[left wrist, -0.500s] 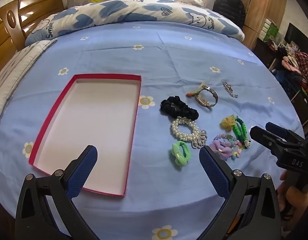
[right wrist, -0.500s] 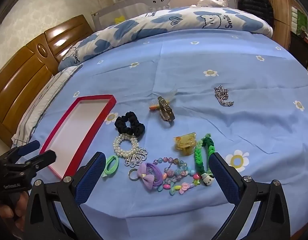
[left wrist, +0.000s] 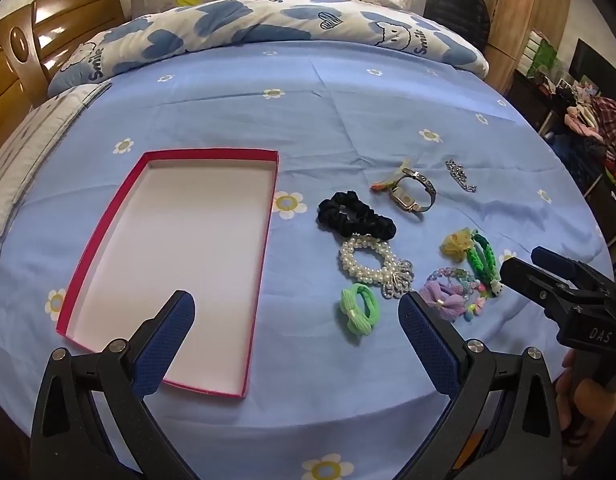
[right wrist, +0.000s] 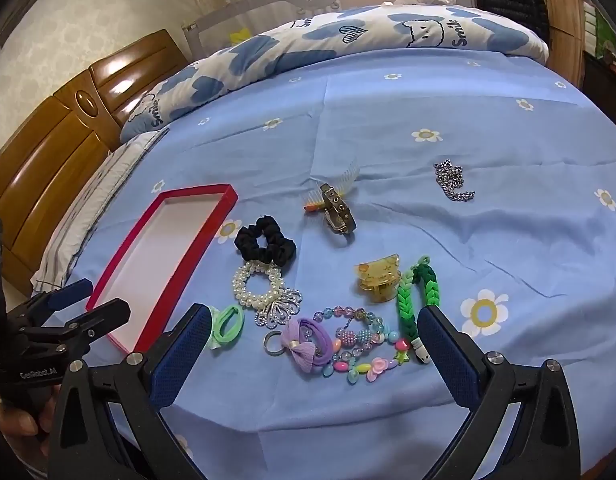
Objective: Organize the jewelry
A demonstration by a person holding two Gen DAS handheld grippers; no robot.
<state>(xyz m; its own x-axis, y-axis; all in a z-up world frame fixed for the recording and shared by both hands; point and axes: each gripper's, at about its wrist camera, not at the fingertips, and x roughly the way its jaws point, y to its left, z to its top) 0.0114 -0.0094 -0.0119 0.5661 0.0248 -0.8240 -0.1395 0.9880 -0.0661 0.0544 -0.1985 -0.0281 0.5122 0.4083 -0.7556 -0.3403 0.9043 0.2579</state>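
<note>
Both tongs spread wide and empty: left gripper [left wrist: 296, 316] hovering over the near edge of the red tray [left wrist: 108, 240], right gripper [right wrist: 314, 330] over the trinkets. Nothing sorted yet, by the look of it; tray bare, every piece loose on the blue sheet [left wrist: 348, 112] to the tray's right. Largest down: black scrunchie [right wrist: 266, 244], pearl bracelet [right wrist: 258, 286], green braided band [right wrist: 418, 294], bead bracelet [right wrist: 356, 342], watch [right wrist: 338, 212], yellow claw clip [right wrist: 378, 280], purple bow tie [right wrist: 304, 340], green hair tie [right wrist: 228, 322], silver chain [right wrist: 452, 182] lying well apart.
</note>
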